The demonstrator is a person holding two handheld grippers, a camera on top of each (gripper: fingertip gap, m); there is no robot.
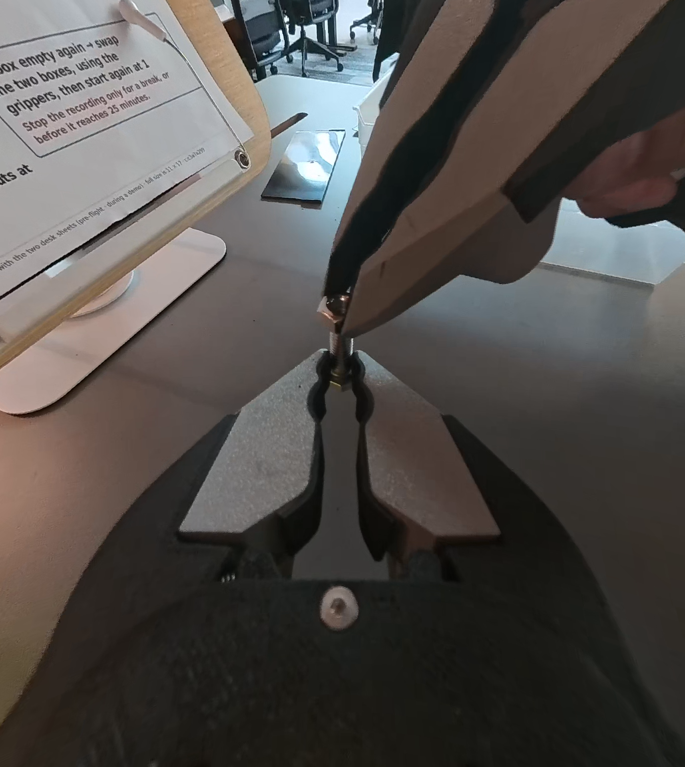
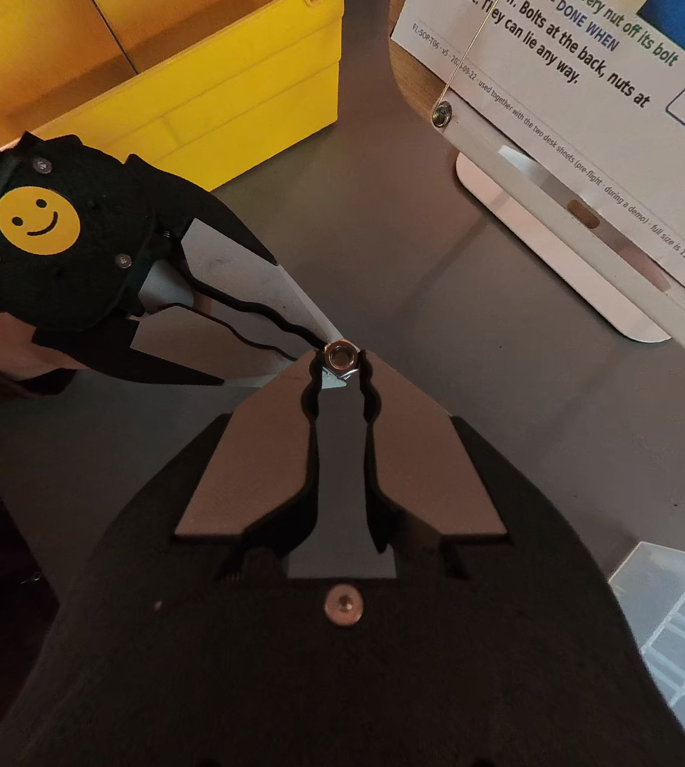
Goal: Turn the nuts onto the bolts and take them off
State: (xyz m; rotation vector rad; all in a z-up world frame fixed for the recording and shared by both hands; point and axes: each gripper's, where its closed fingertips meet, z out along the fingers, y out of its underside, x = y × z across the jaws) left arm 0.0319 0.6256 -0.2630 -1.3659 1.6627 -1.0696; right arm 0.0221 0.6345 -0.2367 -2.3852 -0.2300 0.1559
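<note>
My left gripper (image 1: 339,364) is shut on the brass-coloured head end of a bolt (image 1: 339,346), whose threaded shaft points away from me above the grey table (image 1: 519,436). A silver hex nut (image 1: 327,315) sits on the far end of the shaft. My right gripper (image 1: 336,313) comes down from the upper right and is shut on that nut. In the right wrist view my right gripper (image 2: 341,362) pinches the nut (image 2: 340,356) seen end-on, with the bolt's tip in its hole. The left gripper's fingers (image 2: 245,278) reach in from the left under the nut; the bolt shaft is hidden there.
A printed sheet on a wooden board (image 1: 83,137) stands on a white base (image 1: 96,344) at the left. A black plate (image 1: 305,166) lies behind. A yellow bin (image 2: 191,91) stands at the far left, and a clear compartment box (image 2: 681,622) at the right. My two grippers' fingertips are within a few centimetres of each other.
</note>
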